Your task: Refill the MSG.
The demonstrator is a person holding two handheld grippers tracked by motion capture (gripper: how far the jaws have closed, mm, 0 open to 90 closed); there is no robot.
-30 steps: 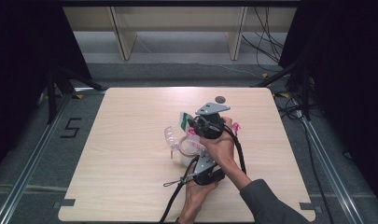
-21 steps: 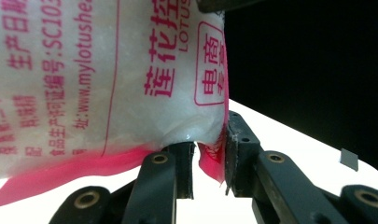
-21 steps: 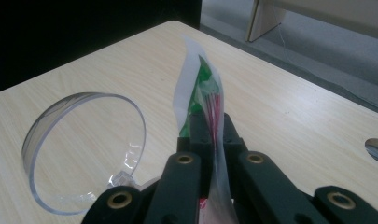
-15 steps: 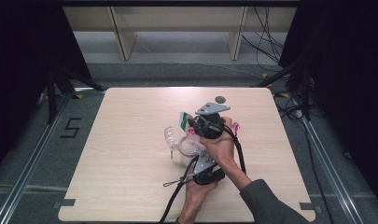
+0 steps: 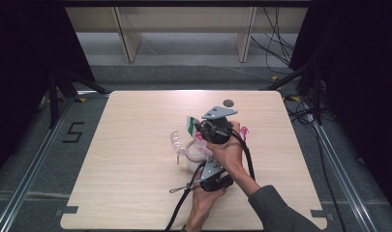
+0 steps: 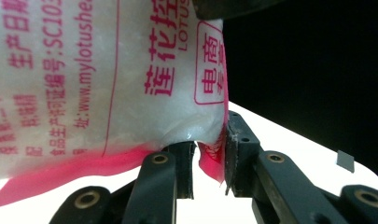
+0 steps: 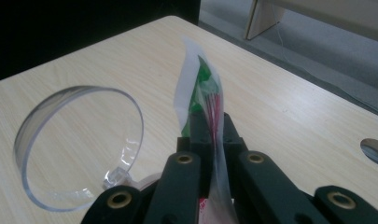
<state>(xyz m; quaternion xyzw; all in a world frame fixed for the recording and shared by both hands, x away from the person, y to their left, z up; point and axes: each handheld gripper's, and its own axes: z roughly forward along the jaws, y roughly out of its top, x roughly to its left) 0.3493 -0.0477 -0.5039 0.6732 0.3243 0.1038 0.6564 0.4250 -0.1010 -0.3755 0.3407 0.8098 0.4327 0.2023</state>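
A white bag with pink printing is held above the middle of the table, between both grippers. The left gripper is clenched on the bag's pink lower corner, the jaws pinching the seam. The right gripper is clamped on the bag's thin upper edge, where a green patch is seen. A clear plastic cup lies on its side just beside the bag.
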